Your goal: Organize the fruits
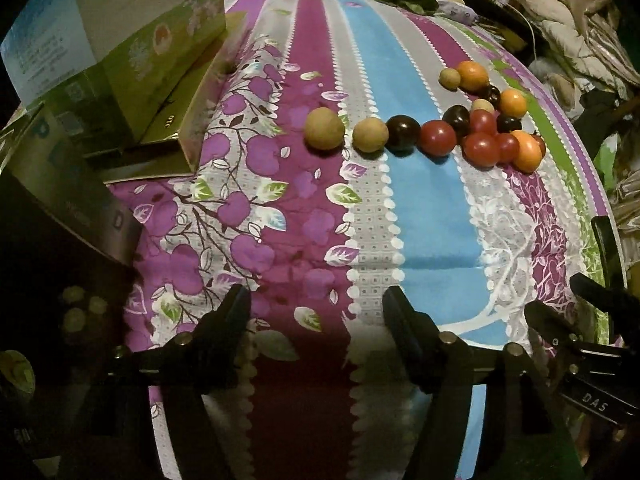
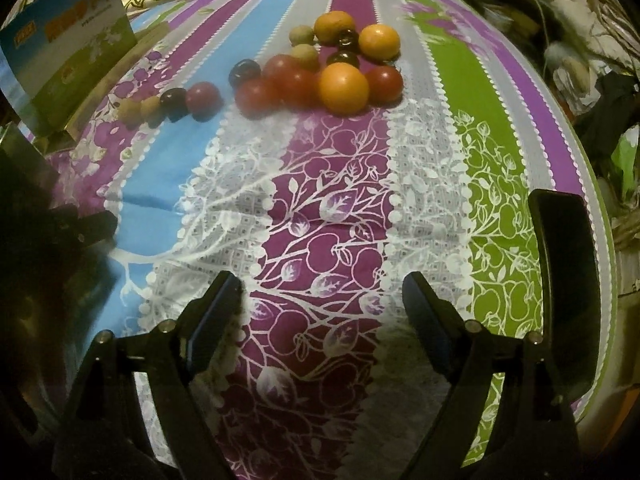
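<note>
Striped floral tablecloth (image 2: 328, 184) covers a round table; clutter and bedding (image 1: 568, 24) crowd the room behind. Printed carton (image 1: 132, 36) stands at the left edge. Fruits (image 2: 312, 68) lie mid-table toward the far side: a row of four, two tan (image 1: 325, 128), one dark, one red, running into a touching cluster. Cluster count: three orange, about four red, three dark, two tan. Bare cloth lies between fruit and both tools. Left gripper (image 1: 316, 312) spread, holding nothing. Right gripper (image 2: 320, 300) spread, holding nothing.

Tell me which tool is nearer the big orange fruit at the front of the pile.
Right, by a modest margin. The right tool faces the orange fruit almost straight ahead. The left tool sits off to the left, nearer the tan fruit. Both are open and empty.
</note>
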`<act>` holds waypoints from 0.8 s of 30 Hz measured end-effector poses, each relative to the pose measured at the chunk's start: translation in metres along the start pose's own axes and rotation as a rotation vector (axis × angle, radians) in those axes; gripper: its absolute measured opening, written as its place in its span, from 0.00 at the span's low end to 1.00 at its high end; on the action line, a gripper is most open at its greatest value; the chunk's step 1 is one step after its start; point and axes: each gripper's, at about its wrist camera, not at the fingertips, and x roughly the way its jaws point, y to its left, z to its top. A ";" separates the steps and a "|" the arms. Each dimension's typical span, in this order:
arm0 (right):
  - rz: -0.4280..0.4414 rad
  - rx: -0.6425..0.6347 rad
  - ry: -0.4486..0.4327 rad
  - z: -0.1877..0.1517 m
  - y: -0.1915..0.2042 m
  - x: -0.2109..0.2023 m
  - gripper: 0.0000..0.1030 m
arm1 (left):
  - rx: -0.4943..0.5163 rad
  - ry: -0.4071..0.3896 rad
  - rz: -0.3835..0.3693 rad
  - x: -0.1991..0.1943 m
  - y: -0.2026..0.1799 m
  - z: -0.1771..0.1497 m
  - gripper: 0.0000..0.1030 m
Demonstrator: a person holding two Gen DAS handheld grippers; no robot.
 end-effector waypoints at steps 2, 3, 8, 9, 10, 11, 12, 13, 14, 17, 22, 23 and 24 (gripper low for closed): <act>0.000 0.007 0.001 0.001 -0.002 0.002 0.89 | 0.002 0.001 0.002 0.001 0.000 -0.002 0.77; -0.001 0.012 0.002 0.000 -0.002 0.003 0.93 | 0.008 0.001 0.010 0.001 -0.001 -0.003 0.79; -0.010 0.045 0.008 -0.006 -0.002 0.004 1.00 | 0.039 -0.014 0.039 0.005 -0.010 -0.008 0.89; -0.012 0.047 0.009 -0.006 -0.002 0.004 1.00 | 0.036 -0.012 0.038 0.005 -0.010 -0.008 0.90; -0.015 0.049 0.011 -0.007 -0.001 0.003 1.00 | 0.033 -0.010 0.036 0.005 -0.010 -0.008 0.91; -0.017 0.051 0.012 -0.008 -0.001 0.003 1.00 | 0.031 -0.010 0.035 0.006 -0.010 -0.009 0.92; -0.018 0.051 0.014 -0.009 -0.001 0.003 1.00 | 0.031 -0.007 0.035 0.006 -0.010 -0.009 0.92; -0.019 0.050 0.014 -0.010 -0.001 0.002 1.00 | 0.034 -0.002 0.035 0.006 -0.011 -0.009 0.93; -0.022 0.050 0.012 -0.011 -0.001 0.001 1.00 | 0.039 0.007 0.033 0.006 -0.011 -0.009 0.93; -0.035 0.064 -0.026 -0.017 0.000 -0.012 1.00 | 0.051 0.032 0.028 0.005 -0.011 -0.007 0.93; -0.030 0.087 -0.096 -0.029 -0.001 -0.045 1.00 | 0.040 0.026 0.007 -0.007 -0.005 -0.010 0.93; -0.030 0.090 -0.113 -0.032 -0.002 -0.053 1.00 | 0.032 0.002 0.006 -0.014 -0.004 -0.011 0.93; -0.030 0.093 -0.127 -0.034 -0.002 -0.060 1.00 | 0.025 -0.031 0.006 -0.025 -0.003 -0.012 0.93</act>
